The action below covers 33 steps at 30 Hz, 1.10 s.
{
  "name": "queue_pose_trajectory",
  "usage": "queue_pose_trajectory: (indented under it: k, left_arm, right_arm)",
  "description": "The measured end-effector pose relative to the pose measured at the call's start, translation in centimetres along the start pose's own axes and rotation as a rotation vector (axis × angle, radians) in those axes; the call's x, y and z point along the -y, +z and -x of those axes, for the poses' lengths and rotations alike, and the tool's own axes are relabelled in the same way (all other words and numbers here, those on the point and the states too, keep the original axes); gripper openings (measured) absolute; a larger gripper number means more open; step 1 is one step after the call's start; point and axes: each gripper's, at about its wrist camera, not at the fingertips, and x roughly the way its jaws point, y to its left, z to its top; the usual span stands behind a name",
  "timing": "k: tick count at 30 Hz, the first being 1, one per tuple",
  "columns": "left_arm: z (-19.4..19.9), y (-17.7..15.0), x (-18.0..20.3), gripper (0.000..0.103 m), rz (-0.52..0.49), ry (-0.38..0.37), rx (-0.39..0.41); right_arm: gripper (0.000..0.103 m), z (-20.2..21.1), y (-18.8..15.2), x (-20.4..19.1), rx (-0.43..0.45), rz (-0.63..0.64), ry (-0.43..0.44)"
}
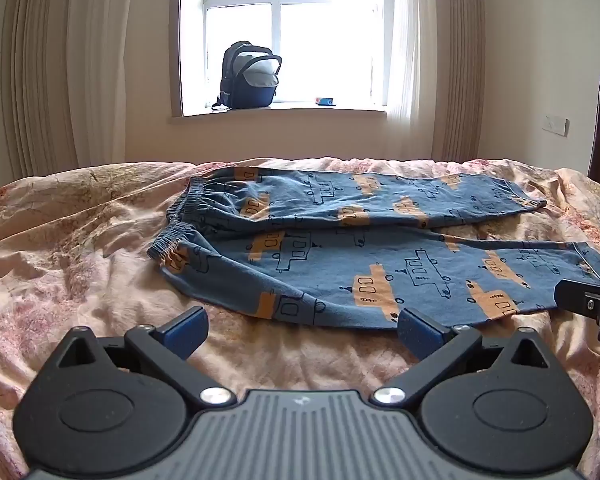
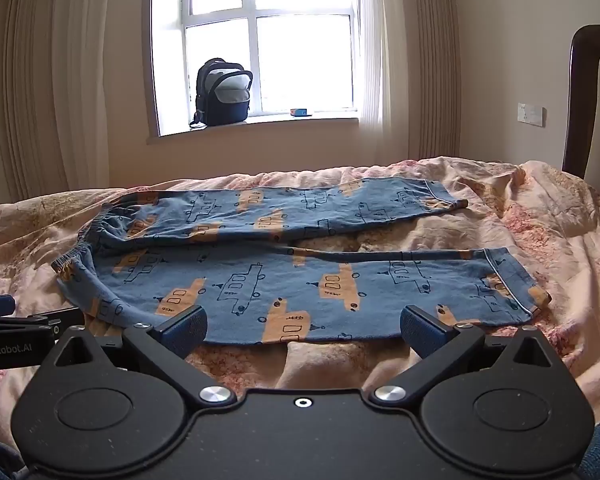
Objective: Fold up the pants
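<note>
A: Where are the pants (image 1: pixel 380 264) from the left gripper (image 1: pixel 302 330)?

B: Spread flat on the rumpled floral bedspread (image 1: pixel 80 248), just ahead of its fingertips. The elastic waistband (image 1: pixel 180 220) sits ahead and to the left, and both legs run off to the right. The near hem edge lies just beyond the two blue pads (image 1: pixel 186 330). The jaws stand spread as wide as they go, with only bedspread between them and nothing held.

A: And the right gripper (image 2: pixel 304 330)?

B: Same stance: jaws fully apart, empty. From its own camera the near leg (image 2: pixel 300 292) lies straight ahead, its edge just past the fingertips, and the far leg (image 2: pixel 280 208) lies behind it with a strip of bedspread showing between the two.

A: What does one view give that the other lacks?

B: The right wrist view shows both leg cuffs whole, the near cuff (image 2: pixel 520 292) with its pale piping ahead and to the right. In the left wrist view that cuff is partly hidden behind the right gripper, which pokes in at the right edge. The right view also catches the left gripper's body at its left edge, a dark headboard (image 2: pixel 584 100) far right, and blue denim at the bottom corners.

A: Shared background?

B: A window (image 1: pixel 280 32) with a dark backpack (image 1: pixel 248 76) on the sill, curtains on either side.
</note>
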Motion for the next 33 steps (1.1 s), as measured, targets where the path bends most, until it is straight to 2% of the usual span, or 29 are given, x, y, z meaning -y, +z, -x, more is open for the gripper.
queue_pose_trajectory:
  k: [33]
  left_arm:
    - [-0.32,0.10,-0.58,0.103,0.027,-0.002,-0.017]
  right_arm:
    - [0.103,-0.11,-0.05,-0.04,-0.006,0.000,-0.001]
